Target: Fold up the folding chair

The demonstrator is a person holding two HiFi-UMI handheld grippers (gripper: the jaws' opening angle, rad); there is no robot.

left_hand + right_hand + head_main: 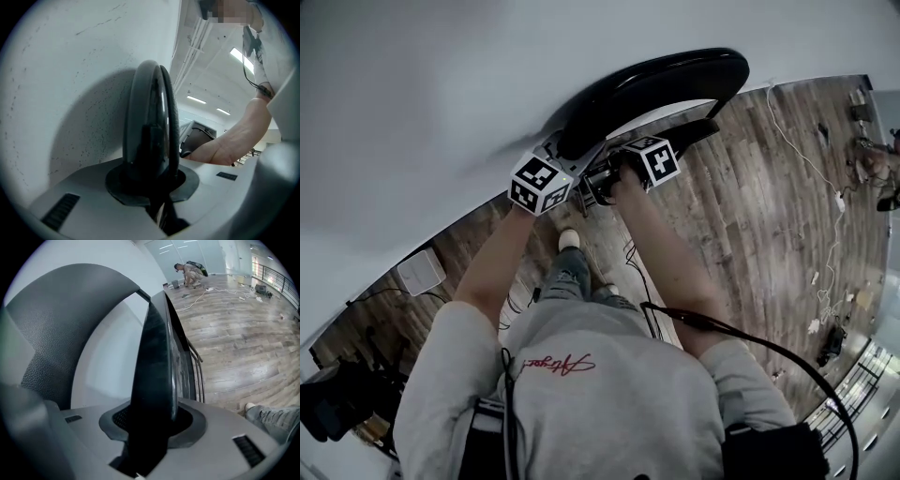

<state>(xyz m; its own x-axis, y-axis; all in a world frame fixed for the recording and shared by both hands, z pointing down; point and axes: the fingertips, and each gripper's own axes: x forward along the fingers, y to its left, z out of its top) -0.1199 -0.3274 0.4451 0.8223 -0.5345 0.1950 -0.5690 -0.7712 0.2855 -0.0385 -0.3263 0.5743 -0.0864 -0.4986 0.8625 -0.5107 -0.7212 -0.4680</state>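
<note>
- Folding chair [647, 89] stands at arm's length ahead of our grey sweatshirt [600, 384]. Our left forearm [497, 262] and right forearm [661, 253] both reach out to it.
- Below our arms we see 1 jeans leg [567, 274] and 1 pale shoe [569, 239] on the wooden floor [750, 206].
- Our left gripper [150, 176] is pinching the chair's edge. In the left gripper view its jaws press on 2 dark curved rims lying side by side. In the head view its marker cube [542, 184] sits just below the chair.
- Our right gripper [154, 425] is likewise clamped on the chair, with a black panel edge filling the gap between its jaws. Its marker cube [654, 161] sits near the left one.
- In the right gripper view a textured dark panel [56, 333] of the chair arches at the left. Pale wall shows between it and the edge we hold.
- We see the black, glossy chair close against the white wall [441, 94]. We cannot tell whether it touches the wall.
- Further out, a white cable [811, 159] trails over the floor at the right. A white box [422, 272] lies by the wall's foot at the left.
- Farthest off, in the right gripper view, another person [190, 270] crouches on the floor.
</note>
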